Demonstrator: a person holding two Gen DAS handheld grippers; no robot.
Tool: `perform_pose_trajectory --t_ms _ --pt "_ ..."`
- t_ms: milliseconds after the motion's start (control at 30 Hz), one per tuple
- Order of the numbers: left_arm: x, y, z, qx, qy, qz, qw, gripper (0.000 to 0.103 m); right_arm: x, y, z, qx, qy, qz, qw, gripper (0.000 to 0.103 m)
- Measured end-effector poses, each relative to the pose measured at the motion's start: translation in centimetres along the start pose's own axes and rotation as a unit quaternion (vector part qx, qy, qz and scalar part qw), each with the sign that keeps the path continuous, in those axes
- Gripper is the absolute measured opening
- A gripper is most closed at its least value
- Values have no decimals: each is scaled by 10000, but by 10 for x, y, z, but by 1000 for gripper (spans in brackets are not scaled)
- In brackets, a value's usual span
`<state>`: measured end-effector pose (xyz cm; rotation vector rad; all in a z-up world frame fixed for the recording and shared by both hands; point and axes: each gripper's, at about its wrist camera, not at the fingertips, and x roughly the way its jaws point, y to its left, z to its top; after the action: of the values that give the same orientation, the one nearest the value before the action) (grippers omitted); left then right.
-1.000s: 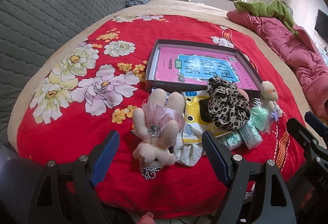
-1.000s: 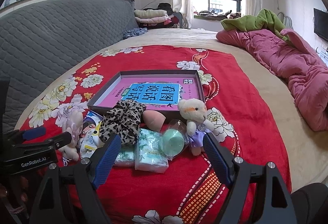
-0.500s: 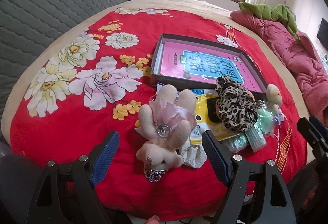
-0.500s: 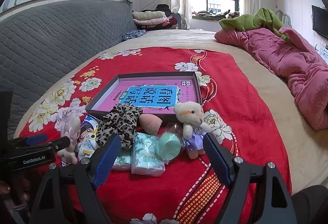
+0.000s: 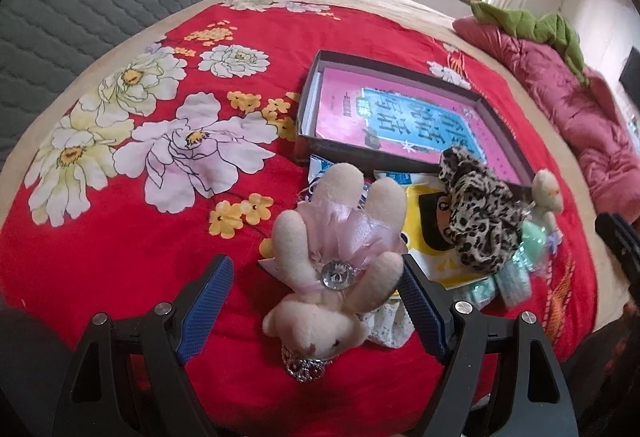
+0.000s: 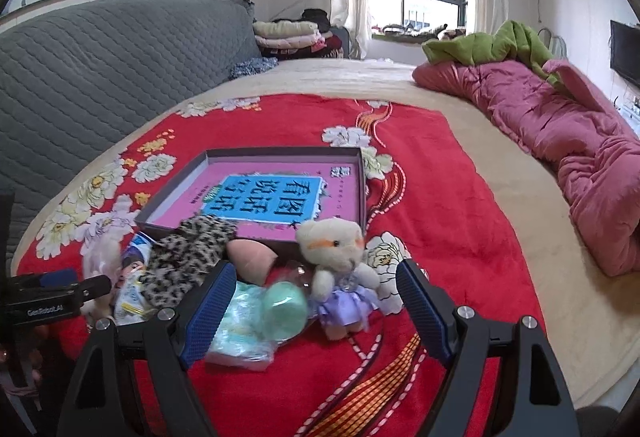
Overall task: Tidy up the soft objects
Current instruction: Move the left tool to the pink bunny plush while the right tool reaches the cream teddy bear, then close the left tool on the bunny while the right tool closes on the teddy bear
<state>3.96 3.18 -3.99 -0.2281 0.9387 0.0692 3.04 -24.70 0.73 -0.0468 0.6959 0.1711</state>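
A pink plush rabbit point(image 5: 336, 269) in a tulle dress lies on the red floral blanket point(image 5: 120, 237), between the wide-open fingers of my left gripper point(image 5: 316, 301). Beside it lie a yellow packet point(image 5: 430, 233), a leopard scrunchie point(image 5: 476, 221), tissue packs point(image 5: 508, 279) and a small cream bear point(image 5: 546, 191). My right gripper point(image 6: 316, 301) is open over a green sponge point(image 6: 284, 309), tissue packs point(image 6: 240, 333) and the cream bear point(image 6: 336, 257) in a purple dress. A shallow dark box point(image 6: 362, 177) holding a pink book point(image 6: 264, 197) lies behind the pile.
A grey quilted headboard point(image 6: 100, 57) runs along the left. A crumpled pink duvet point(image 6: 580, 141) with a green blanket point(image 6: 504, 45) lies on the right. Folded clothes point(image 6: 288, 35) are stacked by the window. A pink makeup sponge point(image 6: 250, 261) lies by the box.
Both grippers have moved forward and lower toward the pile. The rabbit now sits between the left fingers; the bear and green sponge sit between the right fingers. The objects have not moved.
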Motion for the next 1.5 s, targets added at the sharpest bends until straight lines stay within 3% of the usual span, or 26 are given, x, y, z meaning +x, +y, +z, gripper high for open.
perform_pose_trajectory --t_ms 167,467,600,833,933,1200,1500 --pt "9 -7 -1 205 35 105 9997 83 24 -17 0 4 404 40 9992 82" --pt "28 -1 0 82 359 -28 9993 81 68 -23 0 -385 766 12 9963 80" --pt "32 4 1 -32 380 -94 9992 71 75 -26 4 -233 702 122 9972 79" --pt "33 4 3 -22 360 -160 9992 64 90 -25 7 -247 790 275 9962 71" --pt "32 3 3 7 328 -170 9993 56 97 -20 5 -294 873 357 9951 62" --pt "19 -1 5 136 125 -228 9996 54 99 -31 4 80 846 646 9943 46" --pt "5 12 9 -152 -68 -420 9990 54 86 -28 10 -40 588 641 9962 45"
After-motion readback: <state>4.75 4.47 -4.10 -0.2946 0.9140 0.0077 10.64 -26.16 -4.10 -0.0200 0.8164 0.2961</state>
